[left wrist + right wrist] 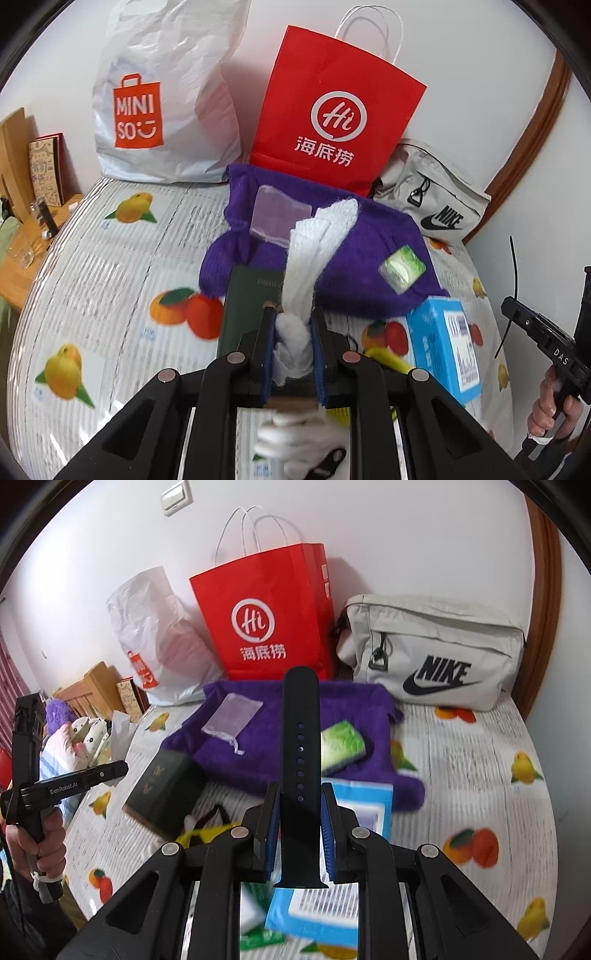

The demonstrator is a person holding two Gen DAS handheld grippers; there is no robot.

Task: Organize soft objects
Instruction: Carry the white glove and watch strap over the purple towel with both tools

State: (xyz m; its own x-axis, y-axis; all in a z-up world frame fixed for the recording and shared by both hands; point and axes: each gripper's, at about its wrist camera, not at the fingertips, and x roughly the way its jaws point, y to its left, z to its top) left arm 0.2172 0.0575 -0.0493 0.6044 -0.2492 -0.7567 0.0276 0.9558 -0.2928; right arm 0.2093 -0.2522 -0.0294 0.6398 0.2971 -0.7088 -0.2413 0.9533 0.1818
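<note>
A bed (pixel 480 760) covered in a white sheet printed with oranges and lemons stands against a pale wall, with a brown wooden frame curving up on the right.

On the left, the left gripper (pixel 293 328) has its blue-padded fingers (pixel 269 343) pinched on a white cloth (pixel 317 240). The cloth rises from between the pads and lies over the purple towel (pixel 369 258) ahead, while more of it bunches below the gripper. On the right, the right gripper (pixel 299 805) holds a dark watch strap (pixel 300 738) upright between its fingers (pixel 327 834); the pads sit just beside the strap's edges, and the row of holes faces the camera.

The purple towel is spread across the middle of the bed. On it lie a small translucent drawstring pouch (pixel 232 714) and a green tissue pack (pixel 341 746). A dark green book (pixel 162 794) overlaps the towel's near left edge, and a light blue box (pixel 443 347) rests at its near right corner. Something yellow (pixel 207 830) shows beside the book, too blurred to name.

Against the wall behind the towel stand a white Miniso plastic bag (pixel 166 92), a red paper bag (pixel 332 110) with white cord handles, and a grey Nike pouch (pixel 432 657) lying on its side. A wooden bedside stand (pixel 22 266) sits left of the bed.
</note>
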